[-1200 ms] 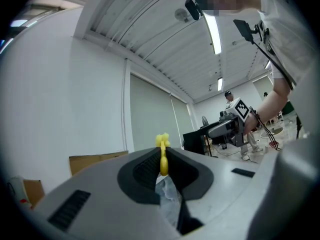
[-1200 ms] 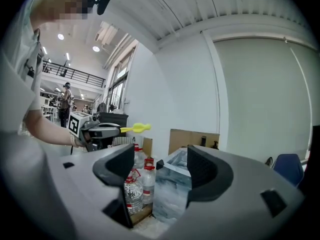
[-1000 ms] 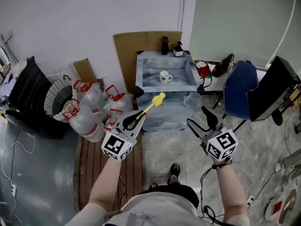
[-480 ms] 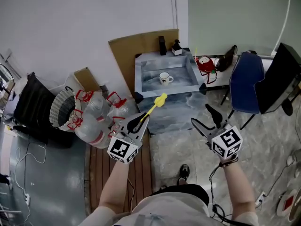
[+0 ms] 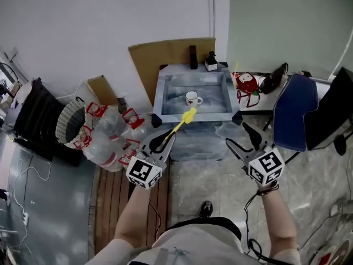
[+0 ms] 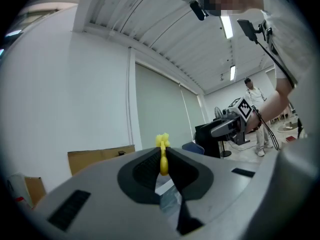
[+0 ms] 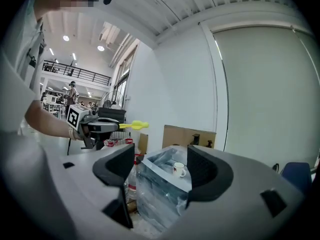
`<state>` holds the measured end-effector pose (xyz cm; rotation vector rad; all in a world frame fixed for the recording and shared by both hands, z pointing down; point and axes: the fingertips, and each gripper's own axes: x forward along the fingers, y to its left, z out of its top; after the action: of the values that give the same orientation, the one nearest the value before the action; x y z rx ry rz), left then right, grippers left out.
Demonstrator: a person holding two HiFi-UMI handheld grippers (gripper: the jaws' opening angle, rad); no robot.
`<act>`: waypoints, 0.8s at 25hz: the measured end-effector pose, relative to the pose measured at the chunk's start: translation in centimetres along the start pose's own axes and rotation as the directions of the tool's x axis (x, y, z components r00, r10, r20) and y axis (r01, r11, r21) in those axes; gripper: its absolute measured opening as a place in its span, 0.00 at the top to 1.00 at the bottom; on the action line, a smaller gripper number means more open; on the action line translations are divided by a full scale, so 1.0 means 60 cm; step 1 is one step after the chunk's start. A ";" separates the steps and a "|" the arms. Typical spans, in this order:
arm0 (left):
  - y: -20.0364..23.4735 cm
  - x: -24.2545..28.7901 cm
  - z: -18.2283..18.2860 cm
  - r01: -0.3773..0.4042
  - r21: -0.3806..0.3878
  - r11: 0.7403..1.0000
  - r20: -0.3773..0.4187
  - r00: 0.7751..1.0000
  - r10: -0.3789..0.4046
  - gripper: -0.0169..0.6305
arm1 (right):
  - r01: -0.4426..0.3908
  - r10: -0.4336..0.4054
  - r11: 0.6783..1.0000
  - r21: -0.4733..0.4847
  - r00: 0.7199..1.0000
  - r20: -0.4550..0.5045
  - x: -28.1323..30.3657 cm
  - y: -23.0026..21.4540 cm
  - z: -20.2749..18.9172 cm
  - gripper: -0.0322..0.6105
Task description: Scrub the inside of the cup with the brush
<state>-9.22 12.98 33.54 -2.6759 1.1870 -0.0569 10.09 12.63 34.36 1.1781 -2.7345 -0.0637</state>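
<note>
Cup (image 5: 192,97) nearer; brush (image 5: 184,118) tight in left gripper (image 5: 164,139)

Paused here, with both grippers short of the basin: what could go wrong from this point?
The left hand-held gripper clamps the thin yellow plastic brush with most of its length sticking out ahead, so the brush may twist or slip once it is pressed into the small white ceramic cup. The cup stands loose in the grey marbled basin, and the right hand-held gripper is open and empty. If nothing holds it, the cup could slide or tip.
</note>
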 end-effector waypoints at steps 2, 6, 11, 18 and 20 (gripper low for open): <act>0.002 0.015 -0.006 -0.017 -0.002 1.000 -0.013 1.000 0.017 0.92 | -0.020 0.020 1.000 0.003 1.000 -0.001 0.010 -0.017 -0.006 0.46; 0.010 0.035 -0.009 -0.058 0.004 0.998 -0.030 0.998 0.058 0.92 | -0.067 0.067 0.998 -0.011 0.998 -0.016 0.029 -0.040 -0.022 0.46; 0.017 0.042 -0.010 -0.089 0.013 0.996 -0.049 0.995 0.090 0.92 | -0.098 0.098 0.995 0.010 0.995 -0.009 0.048 -0.059 -0.035 0.46; 0.026 0.064 -0.011 -0.087 0.018 0.996 -0.048 0.995 0.088 0.92 | -0.105 0.105 0.994 0.007 0.994 -0.022 0.058 -0.083 -0.038 0.46; 0.035 0.069 -0.012 -0.096 0.013 0.995 -0.044 0.994 0.096 0.92 | -0.109 0.109 0.994 0.007 0.994 -0.027 0.065 -0.088 -0.041 0.46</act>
<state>-8.04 8.46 33.62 -2.6165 1.3229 -0.1079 11.66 6.26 36.78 1.0213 -2.7711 -0.0272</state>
